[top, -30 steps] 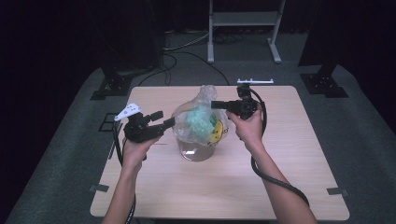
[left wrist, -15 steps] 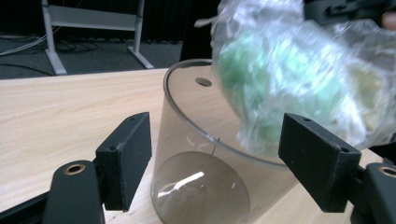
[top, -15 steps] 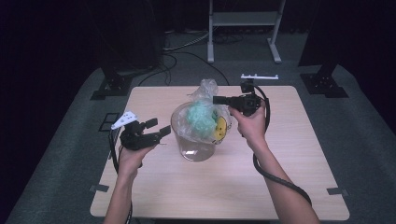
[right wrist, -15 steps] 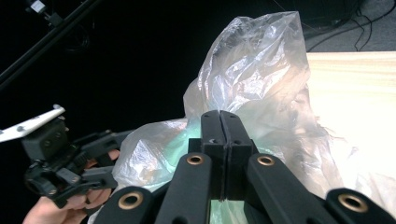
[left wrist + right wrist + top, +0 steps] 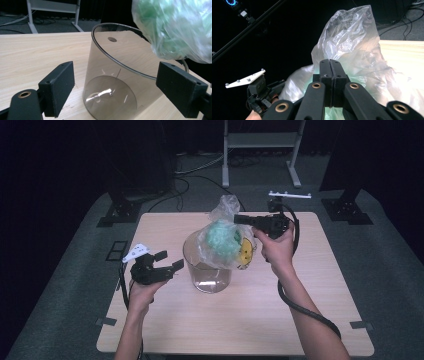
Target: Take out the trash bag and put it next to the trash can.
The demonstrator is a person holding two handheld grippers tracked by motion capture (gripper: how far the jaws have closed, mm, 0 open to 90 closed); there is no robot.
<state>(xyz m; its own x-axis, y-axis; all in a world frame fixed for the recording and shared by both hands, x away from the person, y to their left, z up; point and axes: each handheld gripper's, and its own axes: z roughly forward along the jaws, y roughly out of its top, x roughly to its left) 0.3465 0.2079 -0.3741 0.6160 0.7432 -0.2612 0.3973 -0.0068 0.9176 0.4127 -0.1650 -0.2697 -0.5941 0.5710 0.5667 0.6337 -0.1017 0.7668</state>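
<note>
A clear plastic bag [image 5: 223, 239] stuffed with green material, with a yellow smiley face on it, hangs in the mouth of a smoky clear round container [image 5: 207, 272] at the table's middle. My right gripper [image 5: 237, 218] is shut on the bag's crumpled neck [image 5: 352, 37], its jaws pressed together on the plastic [image 5: 329, 68]. My left gripper [image 5: 171, 260] is open just left of the container, touching nothing. In the left gripper view, the container [image 5: 112, 75] stands between the wide-apart pads [image 5: 58, 87], and the bag [image 5: 175, 27] hangs over its far rim.
The light wooden table [image 5: 300, 310] has bare surface all around the container. Behind it on the dark floor stand a white frame [image 5: 260, 140], cables and black stand feet [image 5: 120, 210]. My left gripper [image 5: 259, 92] also appears low in the right gripper view.
My left gripper has drawn back from the container toward the table's front left. My right gripper has risen slightly, lifting the bag higher in the container's mouth.
</note>
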